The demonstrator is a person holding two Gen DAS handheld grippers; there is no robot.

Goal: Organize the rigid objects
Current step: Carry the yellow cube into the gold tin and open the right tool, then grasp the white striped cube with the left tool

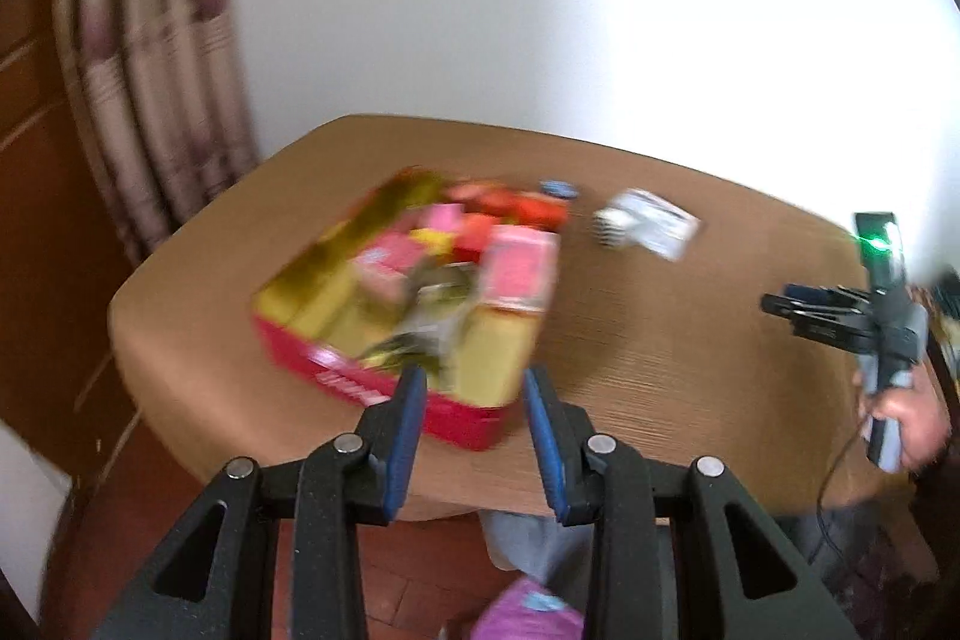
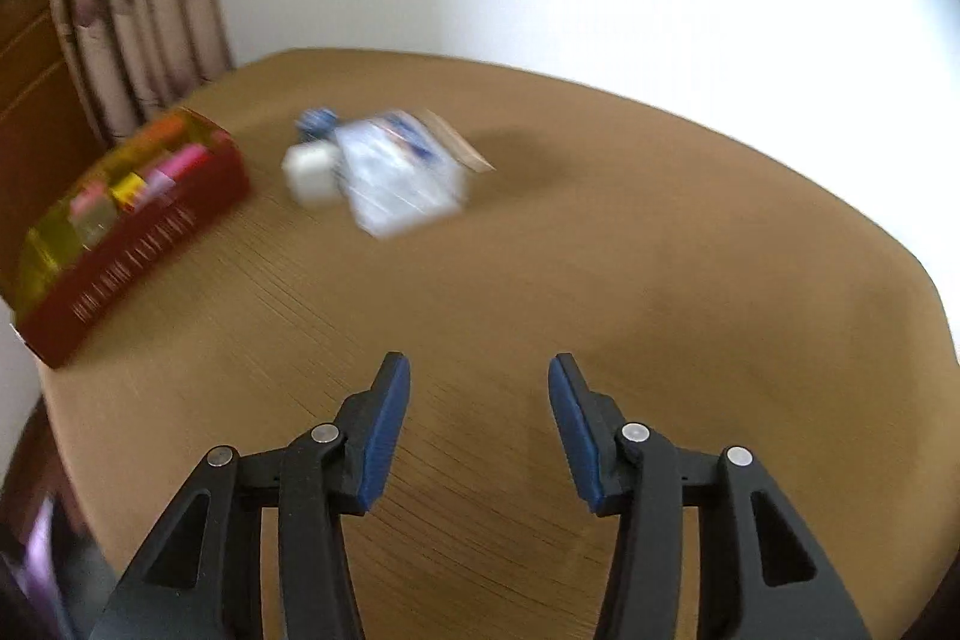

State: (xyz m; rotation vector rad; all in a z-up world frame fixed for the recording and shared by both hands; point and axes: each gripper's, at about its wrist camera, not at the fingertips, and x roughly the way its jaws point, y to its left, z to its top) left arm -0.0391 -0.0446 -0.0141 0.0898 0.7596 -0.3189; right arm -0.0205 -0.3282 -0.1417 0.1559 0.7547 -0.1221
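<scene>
A brown table (image 2: pixel 600 280) holds a red box (image 1: pixel 456 415) with a gold lining, packed with pink, red, orange and yellow blocks (image 1: pixel 516 268); blur hides their exact shapes.

In the left wrist view the left gripper (image 1: pixel 474 382) hangs over the near edge of the box, its blue pads (image 1: pixel 405 436) apart with nothing between them; the box's near wall shows just beyond the tips. To the right of the box, clear of it, lie a white cube (image 1: pixel 612 223) and a clear packet (image 1: pixel 660 220), with a small blue thing (image 1: pixel 555 189) at the far side, near the box's far corner. At the far right a hand (image 1: pixel 912 418) holds the right gripper (image 1: pixel 786 307), pointing left over the table edge.

In the right wrist view the right gripper's pads (image 2: pixel 384 436) stand apart over bare table, empty. The cube (image 2: pixel 312 172), packet (image 2: pixel 408 184) and blue thing (image 2: pixel 317 122) lie well ahead and to the left of them; the box (image 2: pixel 138 244) sits at the far left.
</scene>
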